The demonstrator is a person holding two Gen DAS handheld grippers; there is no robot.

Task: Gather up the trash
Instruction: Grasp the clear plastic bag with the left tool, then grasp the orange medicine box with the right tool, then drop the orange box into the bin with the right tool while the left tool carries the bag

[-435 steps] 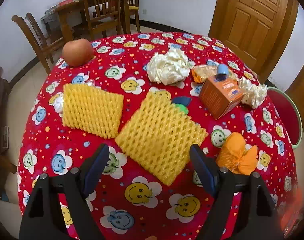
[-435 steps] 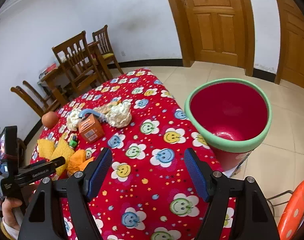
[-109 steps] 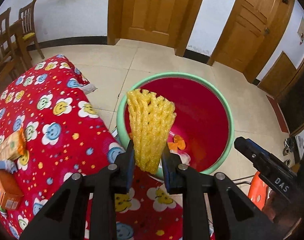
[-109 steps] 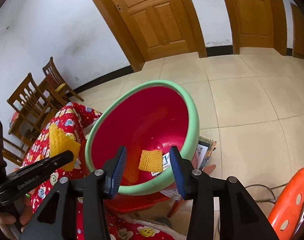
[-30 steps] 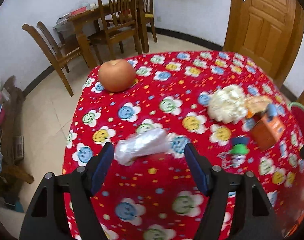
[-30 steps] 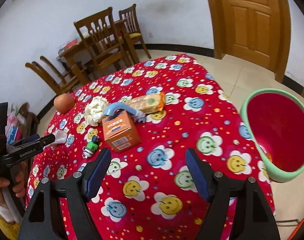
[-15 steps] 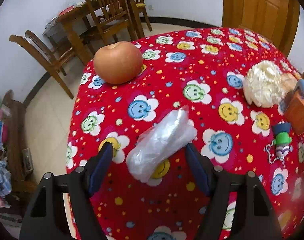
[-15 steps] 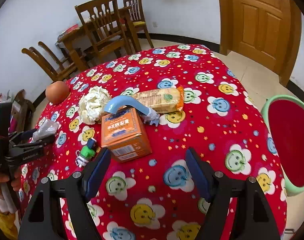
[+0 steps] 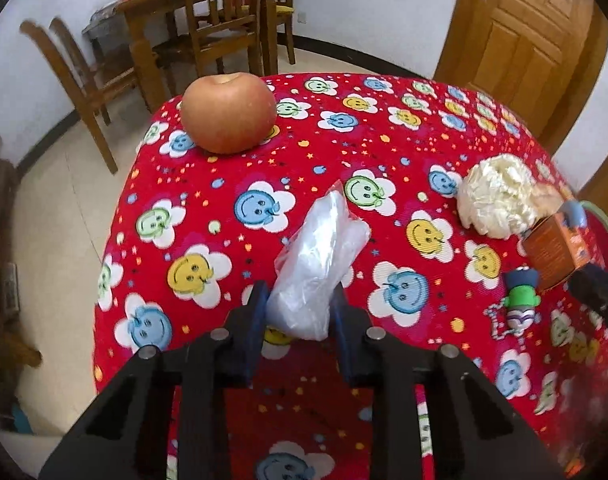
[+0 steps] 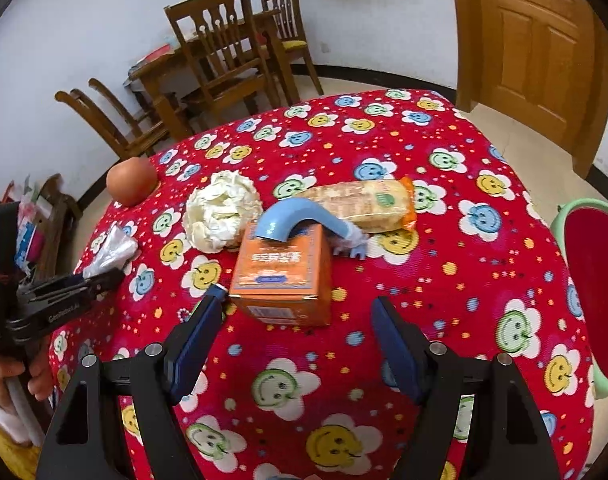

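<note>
Left gripper (image 9: 300, 312) at lower centre of the left wrist view, fingers drawn in close, pinching a clear plastic bag (image 9: 318, 264). It also shows at left edge of the right wrist view, held by a bare hand (image 10: 8, 376). Right gripper (image 10: 298, 344) at lower centre, fingers spread wide, nothing between.

Premises are a domestic dining room. A round table (image 10: 444, 240) under a red smiley-flower cloth fills the centre of both views, carrying an apple (image 9: 229, 113) and a biscuit packet (image 10: 364, 200). Wooden dining chairs (image 10: 220, 60) and a second wooden table (image 10: 156, 68) stand upper left, panelled wooden doors (image 10: 532, 52) upper right, over a tiled floor (image 9: 52, 216).
</note>
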